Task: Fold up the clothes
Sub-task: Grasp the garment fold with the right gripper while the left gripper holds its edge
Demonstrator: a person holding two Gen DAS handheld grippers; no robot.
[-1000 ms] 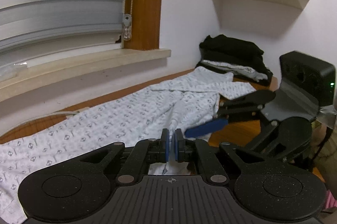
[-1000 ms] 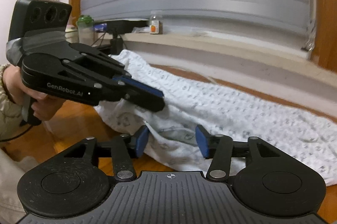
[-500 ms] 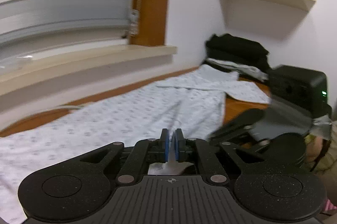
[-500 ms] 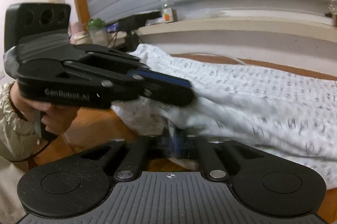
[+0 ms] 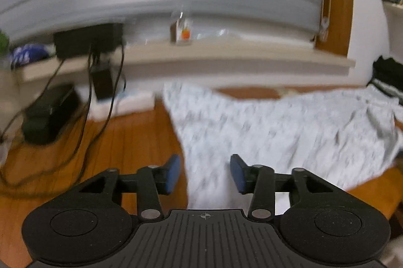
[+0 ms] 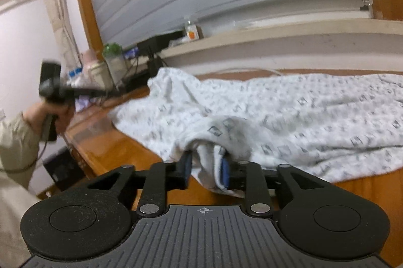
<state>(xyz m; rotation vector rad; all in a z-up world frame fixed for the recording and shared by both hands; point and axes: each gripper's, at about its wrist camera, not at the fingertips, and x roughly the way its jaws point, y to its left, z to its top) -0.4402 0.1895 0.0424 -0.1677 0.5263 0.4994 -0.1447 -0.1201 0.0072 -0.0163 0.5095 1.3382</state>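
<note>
A white garment with a small grey print (image 5: 289,132) (image 6: 314,114) lies spread along the wooden table (image 5: 131,142). My left gripper (image 5: 205,173) hovers over the garment's left edge, jaws opening; cloth lies below the gap and neither pad touches it. In the right wrist view a hand holds that left gripper (image 6: 105,92) far off at the left, blurred. My right gripper (image 6: 206,168) is low at the garment's near edge. Its jaws are opening around a bunched fold (image 6: 209,162) that stands between the pads.
A window sill (image 5: 226,56) carries a small bottle (image 5: 182,31) and a black device with hanging cables (image 5: 88,41). A black box (image 5: 47,114) sits on the table at the left. Dark folded clothes (image 5: 389,71) are piled at the far right. A green-lidded jar (image 6: 113,59) stands near the corner.
My left gripper let go of the cloth, opened and swung away to the left, off from the right gripper. The right gripper shut on the fold, then parted again and sank a little.
</note>
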